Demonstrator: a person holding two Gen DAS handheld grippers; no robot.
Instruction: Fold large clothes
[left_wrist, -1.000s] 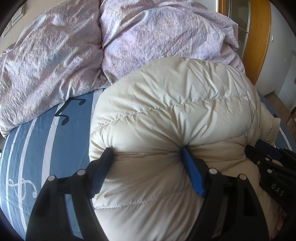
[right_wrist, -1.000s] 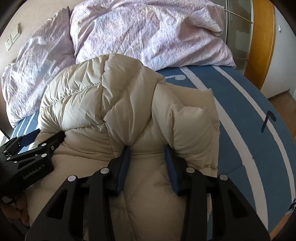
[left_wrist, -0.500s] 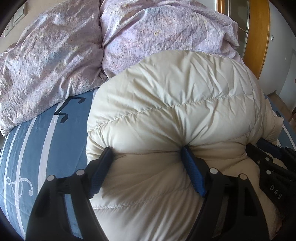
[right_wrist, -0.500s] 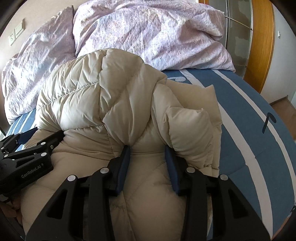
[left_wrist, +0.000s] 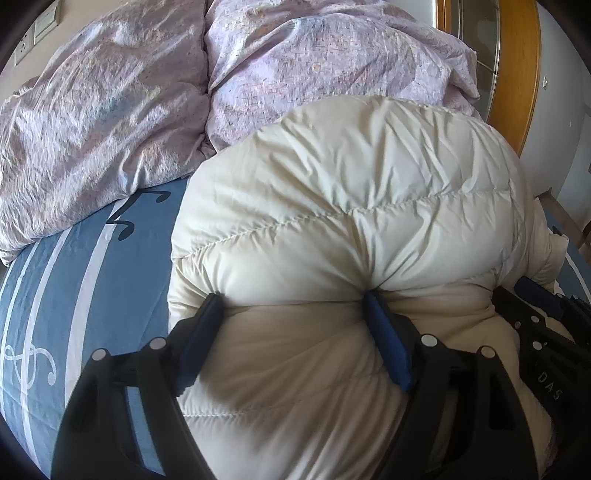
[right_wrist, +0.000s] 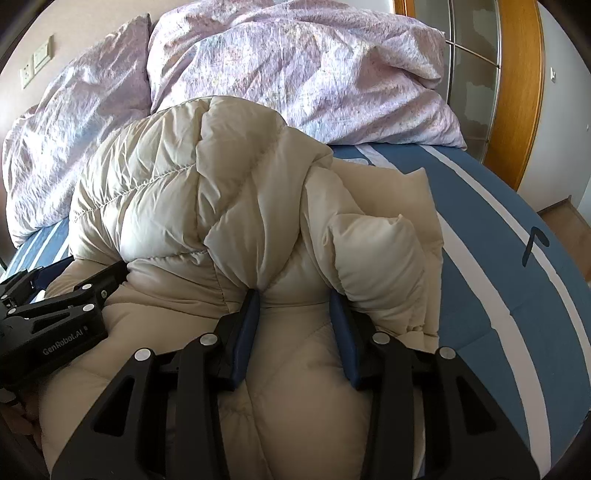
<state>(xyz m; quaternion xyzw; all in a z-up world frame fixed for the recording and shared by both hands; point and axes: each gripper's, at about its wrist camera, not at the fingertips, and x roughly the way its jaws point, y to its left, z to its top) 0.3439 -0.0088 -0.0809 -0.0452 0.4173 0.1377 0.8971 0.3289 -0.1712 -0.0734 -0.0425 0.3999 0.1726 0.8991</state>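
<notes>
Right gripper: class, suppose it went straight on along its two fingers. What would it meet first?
The right gripper would meet the cream down jacket at once: a puffy fold bulges right at its fingertips. Beyond that lies the lilac duvet, though depth there is hard to judge.

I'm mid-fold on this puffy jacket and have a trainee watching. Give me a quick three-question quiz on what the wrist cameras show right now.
1. True or false: the cream puffy jacket lies on a blue striped bedsheet.
2. What sits behind the jacket at the head of the bed? A) lilac pillows B) a laundry basket C) a folded towel
3. Fill in: the left gripper and the right gripper both have their fingers pressed into the ____.

Key:
1. True.
2. A, the lilac pillows.
3. Jacket; each gripper has padding bulging between its spread fingers, and whether either truly clamps it cannot be told.
</notes>
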